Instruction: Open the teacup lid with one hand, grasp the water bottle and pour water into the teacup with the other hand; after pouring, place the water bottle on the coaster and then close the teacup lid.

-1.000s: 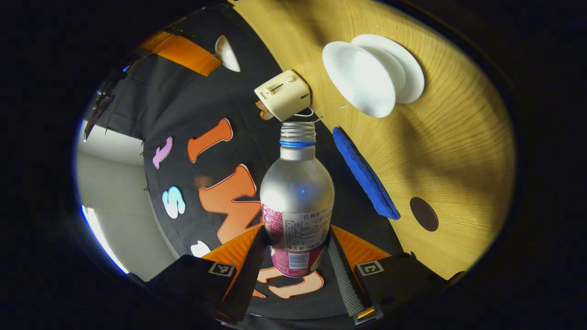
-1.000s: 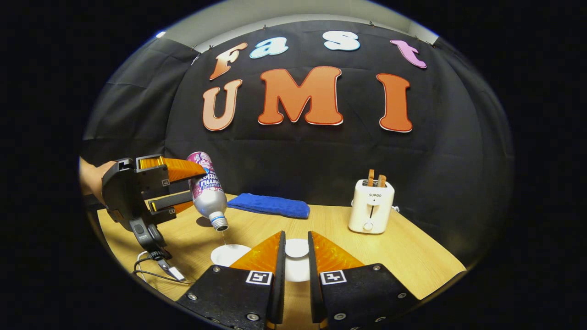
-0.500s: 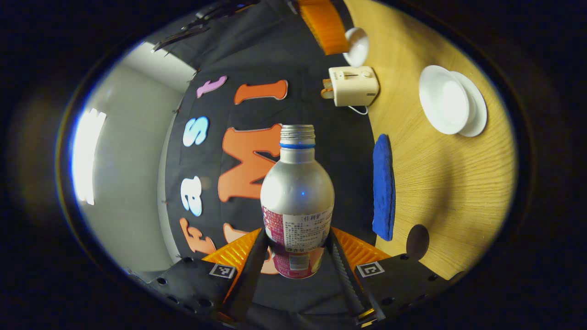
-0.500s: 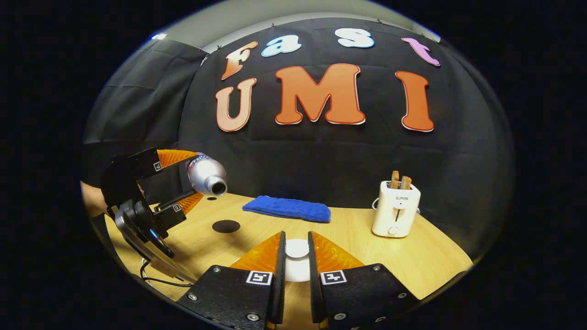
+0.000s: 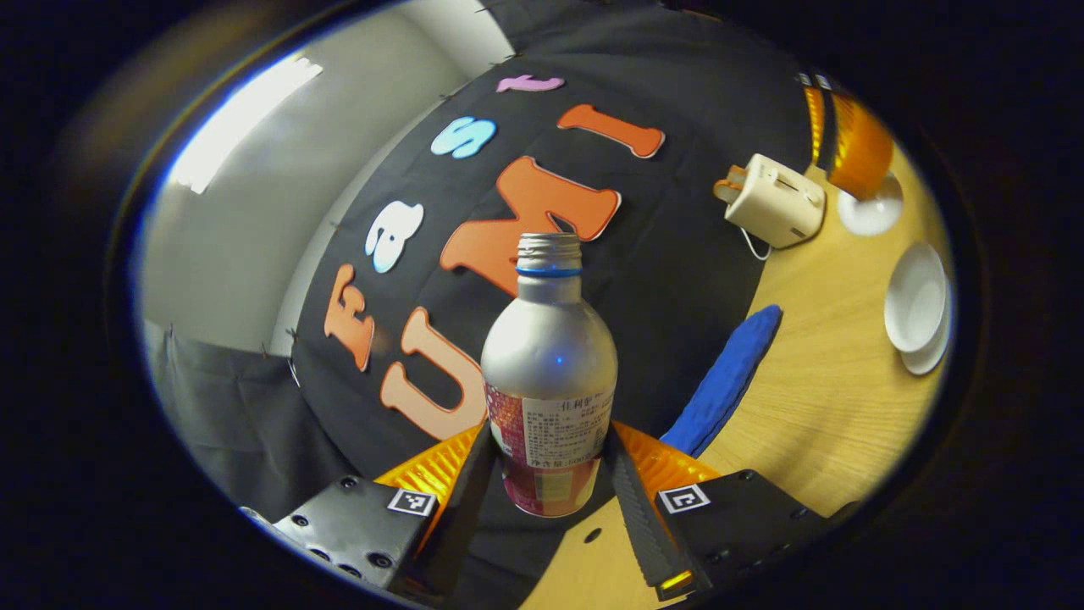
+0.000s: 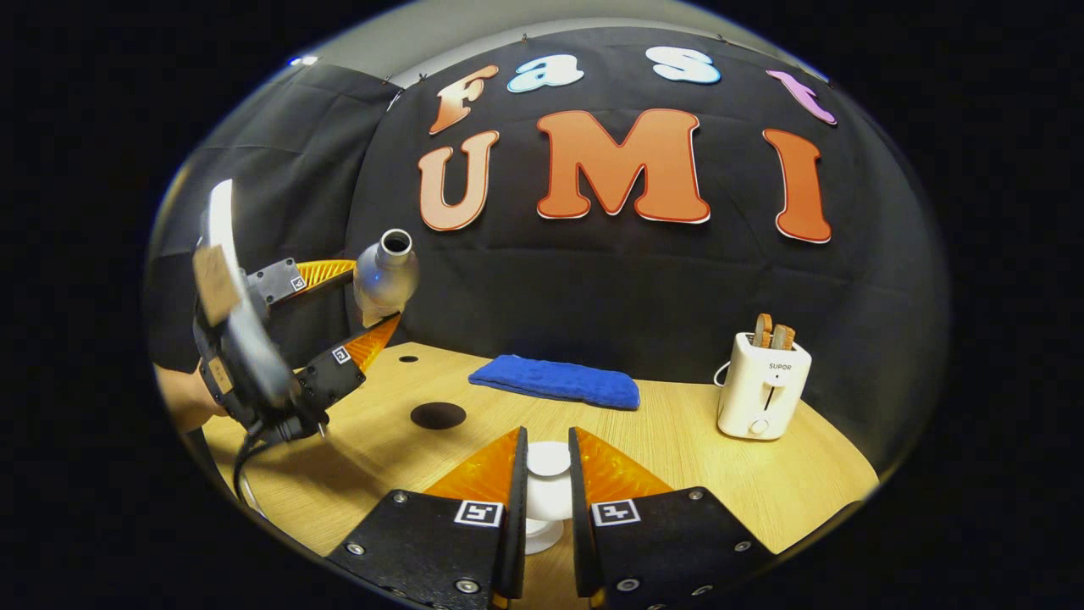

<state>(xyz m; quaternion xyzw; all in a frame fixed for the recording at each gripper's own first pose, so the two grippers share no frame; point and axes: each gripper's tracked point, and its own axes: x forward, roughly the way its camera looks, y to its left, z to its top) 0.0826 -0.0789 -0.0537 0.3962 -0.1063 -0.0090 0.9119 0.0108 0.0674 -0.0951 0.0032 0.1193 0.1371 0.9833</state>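
A silver water bottle (image 5: 549, 356) with a pink label and no cap sits between my left gripper's (image 5: 549, 432) fingers, which are shut on its lower body. In the right gripper view the bottle (image 6: 385, 271) hangs in the air at the left, tilted with its mouth upward, above the table behind the dark round coaster (image 6: 438, 415). My right gripper (image 6: 546, 436) is shut on the white teacup lid (image 6: 548, 462), held off the table. The open white teacup (image 5: 915, 296) stands on its saucer (image 5: 931, 360) at the far right of the left gripper view.
A folded blue cloth (image 6: 555, 381) lies at the back of the wooden table (image 6: 677, 440). A white toaster (image 6: 762, 385) with two slices stands at the back right. A hand (image 6: 182, 402) holds the left gripper (image 6: 373, 305), with a cable hanging below it.
The bottle has swung from mouth-down over the teacup to mouth-up and risen with my left gripper. The right gripper has kept the lid and drifted slightly left.
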